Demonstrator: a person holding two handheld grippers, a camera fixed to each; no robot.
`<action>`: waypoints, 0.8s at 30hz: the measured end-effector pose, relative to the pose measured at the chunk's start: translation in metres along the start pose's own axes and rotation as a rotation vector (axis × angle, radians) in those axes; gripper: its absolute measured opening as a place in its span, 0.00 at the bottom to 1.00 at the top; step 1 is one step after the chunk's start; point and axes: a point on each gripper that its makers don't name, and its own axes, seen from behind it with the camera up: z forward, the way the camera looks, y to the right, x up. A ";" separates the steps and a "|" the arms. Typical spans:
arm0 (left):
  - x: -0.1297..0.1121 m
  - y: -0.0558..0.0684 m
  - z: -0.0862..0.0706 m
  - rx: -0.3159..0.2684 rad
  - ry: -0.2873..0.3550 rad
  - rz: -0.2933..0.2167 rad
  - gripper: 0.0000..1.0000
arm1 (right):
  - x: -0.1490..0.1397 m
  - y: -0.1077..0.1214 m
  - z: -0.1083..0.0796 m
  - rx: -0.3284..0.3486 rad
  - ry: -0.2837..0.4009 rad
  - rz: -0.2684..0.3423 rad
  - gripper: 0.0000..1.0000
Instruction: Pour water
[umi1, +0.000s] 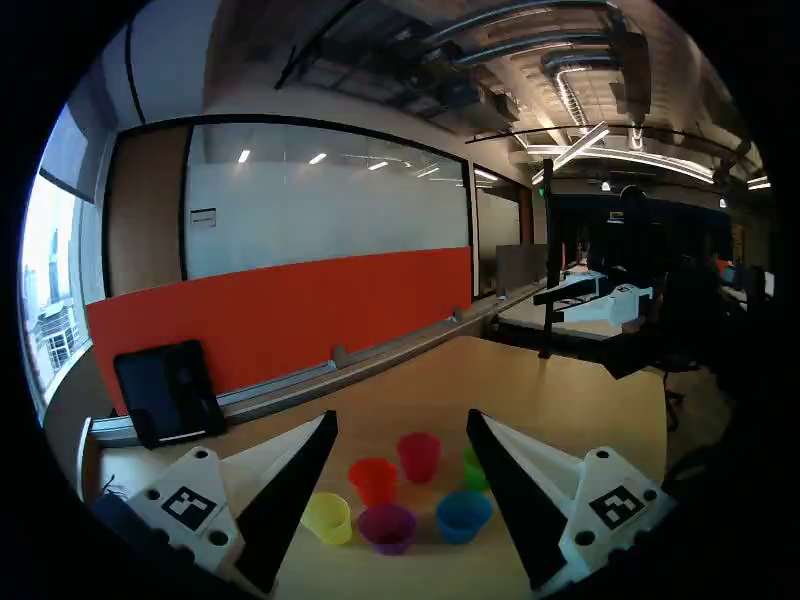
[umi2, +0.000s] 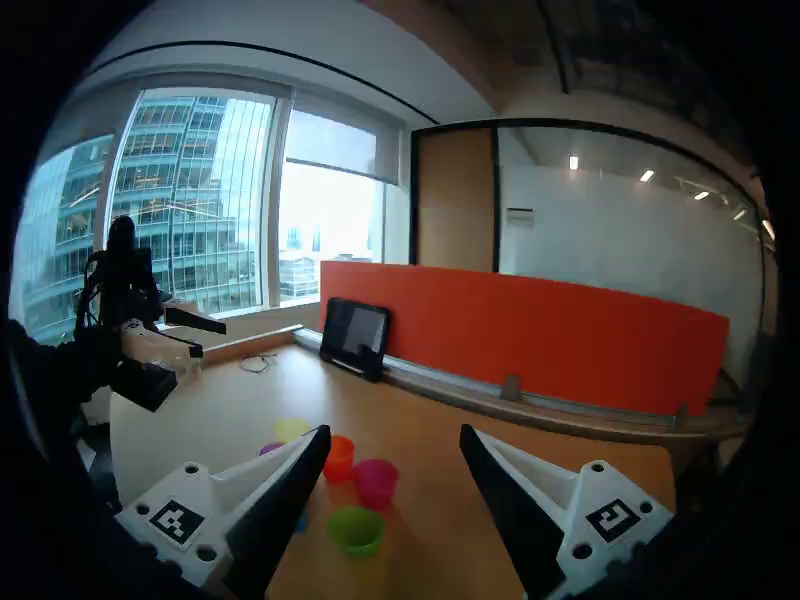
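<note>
Several small coloured plastic cups stand in a cluster on the wooden table (umi1: 560, 400). In the left gripper view they sit low between my fingers: yellow cup (umi1: 328, 517), purple cup (umi1: 387, 527), blue cup (umi1: 463, 515), orange cup (umi1: 373, 480), pink cup (umi1: 419, 456) and a green cup (umi1: 474, 468) half behind one finger. My left gripper (umi1: 400, 415) is open above them, holding nothing. In the right gripper view my right gripper (umi2: 393, 430) is also open, over the green cup (umi2: 357, 529), pink cup (umi2: 375, 482) and orange cup (umi2: 339, 458). The left gripper (umi2: 160, 345) appears far left.
A dark tablet (umi2: 354, 336) leans against the orange partition (umi2: 560, 335) along the table's back edge. A cable (umi2: 258, 362) lies near the window side. Another desk with equipment (umi1: 600, 300) stands beyond the table's far end. A dark sleeve (umi2: 50, 390) holds the left gripper.
</note>
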 end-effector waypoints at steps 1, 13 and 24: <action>-0.003 0.002 0.001 -0.005 -0.005 0.000 0.96 | -0.003 0.000 0.000 0.002 -0.008 0.000 1.00; -0.045 0.023 0.013 -0.049 -0.065 0.002 0.96 | -0.038 -0.006 0.005 0.034 -0.075 -0.017 1.00; -0.082 0.041 0.025 -0.068 -0.110 0.030 0.96 | -0.076 -0.007 0.013 0.049 -0.138 -0.036 1.00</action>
